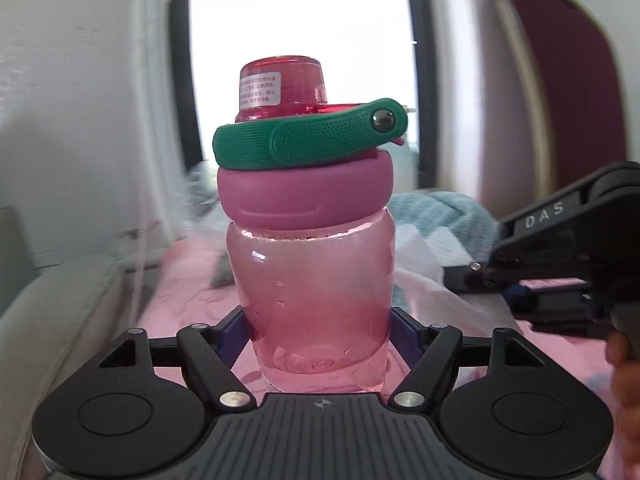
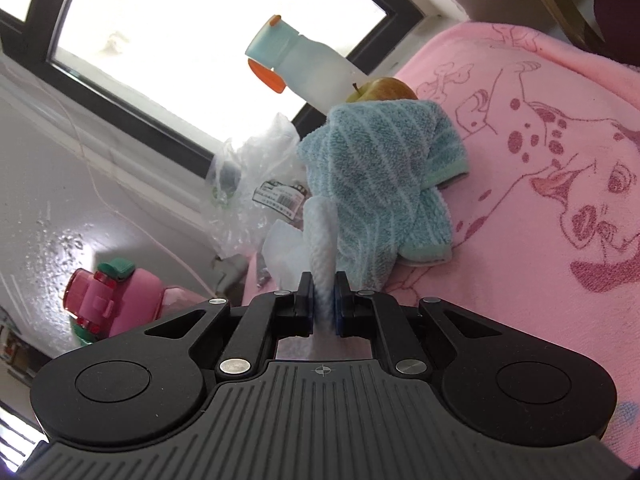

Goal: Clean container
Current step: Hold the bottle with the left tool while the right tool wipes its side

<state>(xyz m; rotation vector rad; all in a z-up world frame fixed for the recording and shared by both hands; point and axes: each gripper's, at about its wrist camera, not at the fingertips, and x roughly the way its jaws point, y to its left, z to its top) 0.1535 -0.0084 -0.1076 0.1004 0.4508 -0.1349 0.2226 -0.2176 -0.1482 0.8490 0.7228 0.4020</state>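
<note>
A pink see-through bottle [image 1: 312, 292] with a pink lid, red cap and green strap stands upright between the fingers of my left gripper [image 1: 318, 332], which is shut on its lower body. The same bottle [image 2: 104, 300] shows at the lower left of the right wrist view. My right gripper [image 2: 323, 296] is shut on a white paper wipe [image 2: 320, 236] that sticks up from between its pads. In the left wrist view the right gripper's body [image 1: 560, 256] sits at the right, beside the white wipe [image 1: 416, 252].
A pink dog-print cloth [image 2: 540, 160] covers the surface. On it lie a crumpled light-blue towel [image 2: 380, 176], an apple [image 2: 380, 90], a white bottle with orange cap [image 2: 304, 68] and a clear plastic bag [image 2: 252, 176]. A window lies behind, and a dark-red chair back [image 1: 568, 80] at right.
</note>
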